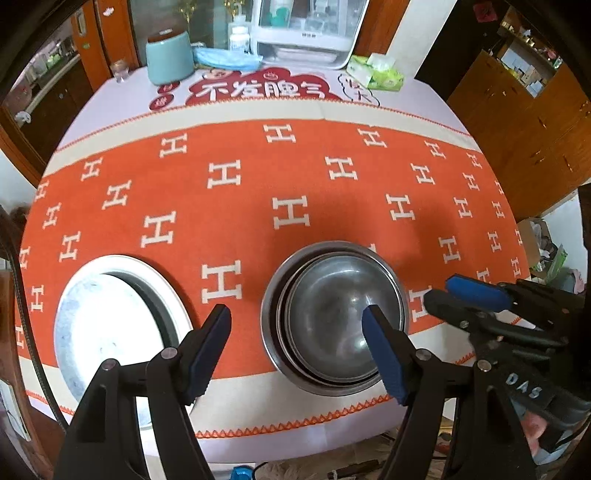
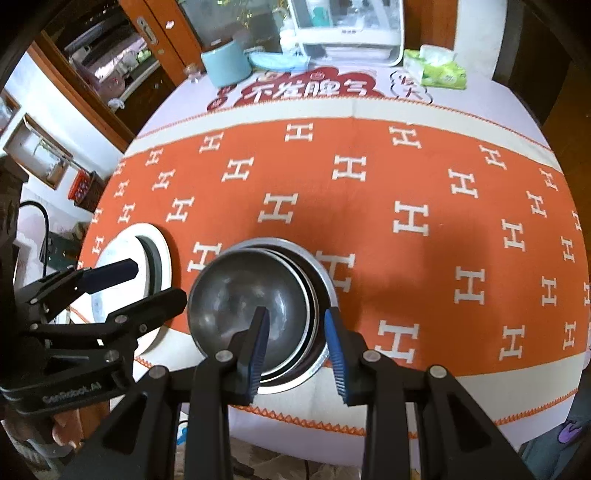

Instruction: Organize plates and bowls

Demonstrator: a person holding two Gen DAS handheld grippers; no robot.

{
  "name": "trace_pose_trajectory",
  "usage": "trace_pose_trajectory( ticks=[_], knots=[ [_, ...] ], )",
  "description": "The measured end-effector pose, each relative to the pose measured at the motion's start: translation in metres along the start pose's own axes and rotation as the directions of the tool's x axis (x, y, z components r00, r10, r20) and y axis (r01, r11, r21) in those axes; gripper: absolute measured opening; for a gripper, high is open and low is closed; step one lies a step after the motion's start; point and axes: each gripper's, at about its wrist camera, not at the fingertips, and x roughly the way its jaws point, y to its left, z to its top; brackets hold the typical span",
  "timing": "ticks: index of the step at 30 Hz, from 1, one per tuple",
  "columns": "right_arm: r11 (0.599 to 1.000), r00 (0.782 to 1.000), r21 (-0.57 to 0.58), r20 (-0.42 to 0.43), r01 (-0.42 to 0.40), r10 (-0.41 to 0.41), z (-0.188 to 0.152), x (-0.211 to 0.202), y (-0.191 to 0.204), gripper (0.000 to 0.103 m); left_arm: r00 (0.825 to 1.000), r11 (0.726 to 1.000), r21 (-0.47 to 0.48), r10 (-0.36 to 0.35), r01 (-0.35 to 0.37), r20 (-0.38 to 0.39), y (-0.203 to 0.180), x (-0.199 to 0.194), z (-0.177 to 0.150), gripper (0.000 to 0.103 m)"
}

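Observation:
A stack of nested steel bowls (image 1: 332, 317) sits near the front edge of the orange cloth; it also shows in the right wrist view (image 2: 255, 295). A stack of white plates (image 1: 110, 325) lies to its left, seen too in the right wrist view (image 2: 147, 258). My left gripper (image 1: 295, 332) is open and empty, hovering between the plates and the bowls. My right gripper (image 2: 295, 332) is open, its jaws straddling the near right rim of the bowl stack; it appears in the left wrist view (image 1: 458, 291) just right of the bowls.
At the table's back stand a teal pot (image 1: 170, 59), a white dish rack (image 1: 306, 33), a blue cloth (image 1: 225, 59) and a green tissue pack (image 1: 380, 72). Wooden cabinets (image 1: 524, 122) flank the table.

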Motion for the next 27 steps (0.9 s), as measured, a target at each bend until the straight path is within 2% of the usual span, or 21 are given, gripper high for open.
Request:
trace_pose_trajectory(
  ticks=[2,4,6,9,12,21,27],
  knots=[
    [1.0,1.0,0.004,0.026,-0.003,0.002,-0.002,-0.008,-0.001,0.036,1.0,1.0,0.001,0.007,-0.007,0.018,-0.001,-0.006,-0.002,0.073],
    [1.0,0.998,0.005,0.055,0.005,-0.005,-0.004,-0.015,-0.002,0.047,0.999,1.0,0.004,0.012,-0.012,0.039,-0.002,-0.01,-0.004,0.073],
    [1.0,0.995,-0.001,0.095,0.018,-0.017,-0.007,-0.022,-0.002,0.05,0.998,0.999,0.005,0.031,-0.031,0.061,-0.003,-0.013,-0.006,0.073],
    [1.0,0.993,-0.014,0.119,0.023,-0.021,-0.01,-0.024,-0.002,0.051,0.994,0.998,0.001,0.06,-0.06,0.088,-0.004,-0.015,-0.008,0.073],
    [0.999,0.993,-0.018,0.117,0.028,-0.025,-0.012,-0.019,-0.004,0.051,0.994,0.998,-0.007,0.058,-0.058,0.09,-0.004,-0.011,-0.009,0.073],
    [1.0,0.998,0.025,0.061,0.008,-0.009,-0.02,0.01,-0.02,0.051,0.996,0.996,-0.006,0.087,-0.087,0.023,0.003,0.023,-0.015,0.073],
    [0.997,1.0,0.068,0.003,-0.025,0.025,-0.022,0.03,-0.034,0.051,0.998,0.999,-0.027,0.028,-0.029,-0.05,0.013,0.048,-0.021,0.073]
  ],
)
